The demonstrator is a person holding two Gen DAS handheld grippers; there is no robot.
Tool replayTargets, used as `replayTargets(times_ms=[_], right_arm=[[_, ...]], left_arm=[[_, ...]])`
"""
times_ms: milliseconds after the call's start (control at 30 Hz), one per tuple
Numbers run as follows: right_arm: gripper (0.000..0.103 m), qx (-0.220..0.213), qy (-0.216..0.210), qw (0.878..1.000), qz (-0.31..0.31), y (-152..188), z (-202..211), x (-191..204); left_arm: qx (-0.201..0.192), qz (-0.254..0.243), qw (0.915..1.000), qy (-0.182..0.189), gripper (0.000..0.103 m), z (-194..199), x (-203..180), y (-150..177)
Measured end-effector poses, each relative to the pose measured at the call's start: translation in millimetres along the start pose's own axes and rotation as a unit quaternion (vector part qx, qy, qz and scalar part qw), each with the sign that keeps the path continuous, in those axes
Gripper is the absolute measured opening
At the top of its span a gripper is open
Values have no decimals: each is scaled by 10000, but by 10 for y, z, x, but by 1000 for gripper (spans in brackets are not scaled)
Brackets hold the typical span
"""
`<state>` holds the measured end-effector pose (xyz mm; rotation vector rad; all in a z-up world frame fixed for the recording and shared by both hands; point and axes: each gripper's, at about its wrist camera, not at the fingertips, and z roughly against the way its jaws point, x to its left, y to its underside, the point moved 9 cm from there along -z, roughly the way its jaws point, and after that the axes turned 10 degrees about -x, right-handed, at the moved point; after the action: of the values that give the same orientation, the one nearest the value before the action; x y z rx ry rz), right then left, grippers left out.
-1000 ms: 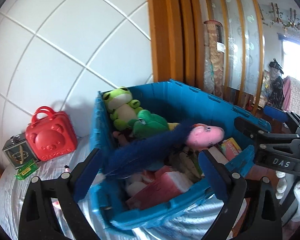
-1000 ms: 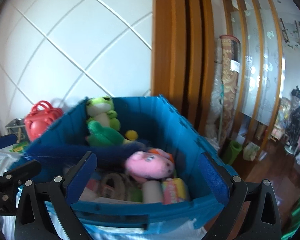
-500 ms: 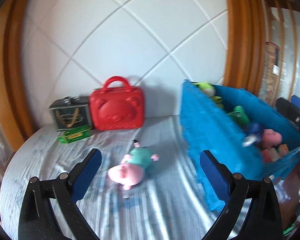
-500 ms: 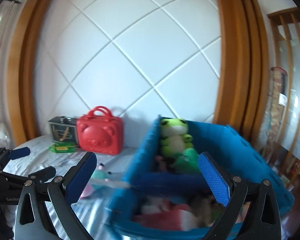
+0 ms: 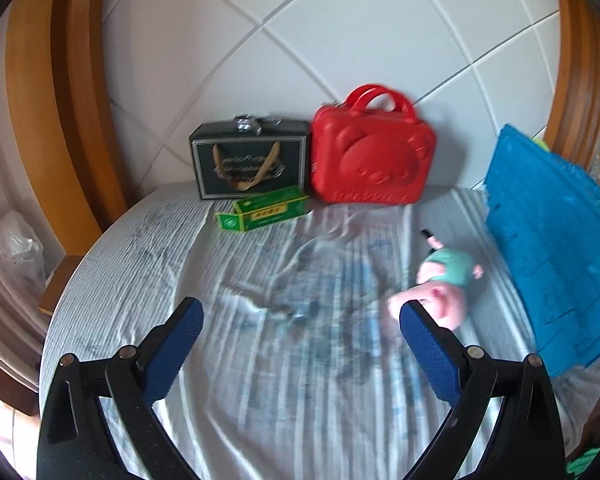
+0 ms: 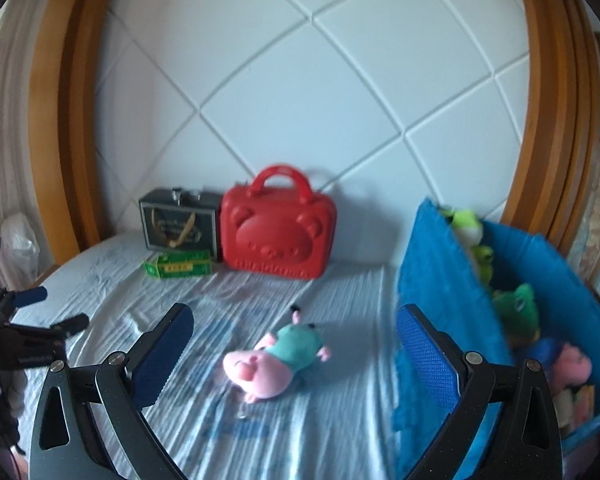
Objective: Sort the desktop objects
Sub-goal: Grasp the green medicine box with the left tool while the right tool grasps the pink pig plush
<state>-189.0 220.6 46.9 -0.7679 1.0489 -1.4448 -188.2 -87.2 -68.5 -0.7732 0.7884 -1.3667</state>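
Observation:
A pink pig plush in a teal shirt [image 6: 278,358] [image 5: 444,286] lies on the pale striped cloth [image 5: 284,364]. My left gripper [image 5: 300,344] hangs open above the cloth, and the pig sits just beyond its right finger. My right gripper [image 6: 294,354] is open too, with the pig lying past the gap between its fingers. The blue crate [image 6: 432,280] [image 5: 552,236] stands at the right, holding green frog plushes [image 6: 466,228] and another pink plush [image 6: 572,368]. My left gripper [image 6: 40,312] also shows at the right wrist view's left edge.
A red bear-face case [image 5: 374,160] [image 6: 278,236], a dark gift box [image 5: 250,160] [image 6: 178,224] and a small green carton [image 5: 264,212] [image 6: 178,266] stand at the back by the white quilted wall. A wooden frame curves along both sides.
Both grippers have swung left, away from the blue crate, and now face the cloth with the pig plush. The crate has slid toward the right edge of both views.

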Motion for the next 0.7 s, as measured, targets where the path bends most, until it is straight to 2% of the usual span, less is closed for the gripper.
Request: replayTargets(times_ms=[67, 167, 300, 333, 367, 467, 600, 633, 700], right_arm=[[103, 362, 53, 9990, -259, 143, -260, -21], [103, 910, 413, 9922, -745, 397, -668, -144], [103, 1671, 715, 9750, -1280, 733, -1238, -300], [103, 1777, 1589, 9500, -2018, 826, -1315, -445], [103, 1851, 1966, 9316, -2434, 904, -1397, -528], [103, 2175, 2089, 9103, -2835, 1138, -1748, -701], [103, 2572, 2207, 8844, -3208, 1403, -2159, -892], [103, 2638, 2356, 8731, -3356, 1453, -2232, -937], [103, 2860, 2406, 8633, -3391, 1561, -2430, -1021]], left_arm=[[161, -95, 9998, -16, 100, -244, 304, -4], [456, -212, 9987, -43, 100, -675, 728, -36], [917, -512, 9944, 137, 100, -1366, 1080, -97], [1023, -665, 9925, 113, 100, -1571, 1151, -109], [1101, -841, 9903, 100, 100, -1792, 1212, -129], [1351, -1035, 9852, 174, 100, -2334, 1302, -169], [1527, -1275, 9790, 456, 100, -3047, 1214, -253], [1579, -1357, 9766, 536, 100, -3225, 1165, -267], [1725, -1509, 9716, 587, 100, -3562, 1065, -290]])
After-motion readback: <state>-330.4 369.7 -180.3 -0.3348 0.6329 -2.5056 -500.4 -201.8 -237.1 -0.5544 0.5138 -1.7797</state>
